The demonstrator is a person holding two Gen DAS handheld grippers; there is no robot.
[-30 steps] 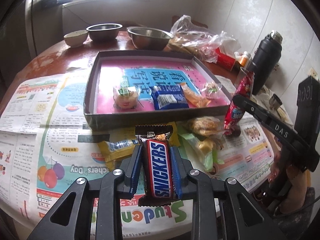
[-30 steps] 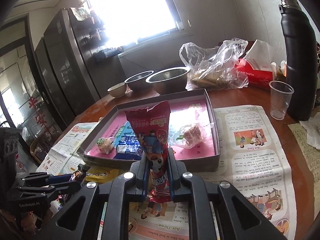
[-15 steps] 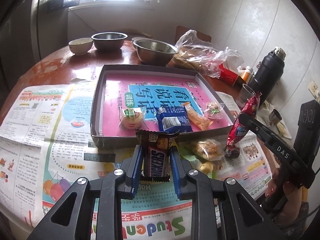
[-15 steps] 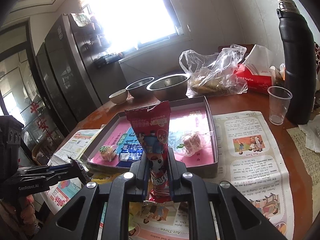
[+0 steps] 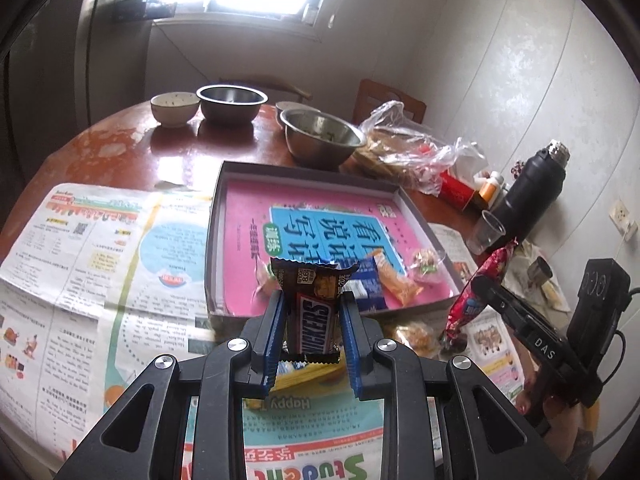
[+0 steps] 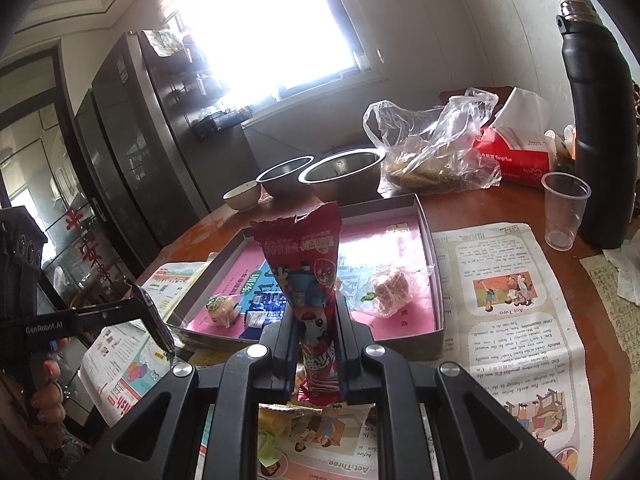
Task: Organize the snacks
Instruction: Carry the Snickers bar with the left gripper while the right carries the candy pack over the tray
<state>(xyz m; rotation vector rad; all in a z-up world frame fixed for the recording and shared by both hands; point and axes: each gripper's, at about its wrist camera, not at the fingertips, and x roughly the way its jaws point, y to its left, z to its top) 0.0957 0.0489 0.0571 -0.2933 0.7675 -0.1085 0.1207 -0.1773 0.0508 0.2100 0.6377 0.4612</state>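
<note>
My left gripper (image 5: 312,312) is shut on a Snickers bar (image 5: 314,312), held upright above the newspaper just in front of the shallow grey box (image 5: 214,240) with a pink lining. My right gripper (image 6: 316,324) is shut on a tall red snack packet (image 6: 308,268), also in front of the box (image 6: 434,280). In the left wrist view the right gripper (image 5: 476,284) and its red packet (image 5: 478,292) stand at the right. Inside the box lie a blue packet (image 5: 370,288), an orange packet (image 5: 394,280), a clear-wrapped sweet (image 5: 426,262) and a small round cake (image 6: 222,308).
Loose snacks lie on the newspaper (image 5: 80,264) before the box: a yellow packet (image 5: 308,376) and a wrapped pastry (image 5: 412,334). Behind are steel bowls (image 5: 320,136), a plastic bag (image 6: 436,152), a red tissue box (image 6: 516,156), a plastic cup (image 6: 564,210) and a black flask (image 6: 600,132).
My left gripper has lifted the Snickers bar off the newspaper and carried it toward the box, tilting it upright. The right gripper has kept still with the red packet.
</note>
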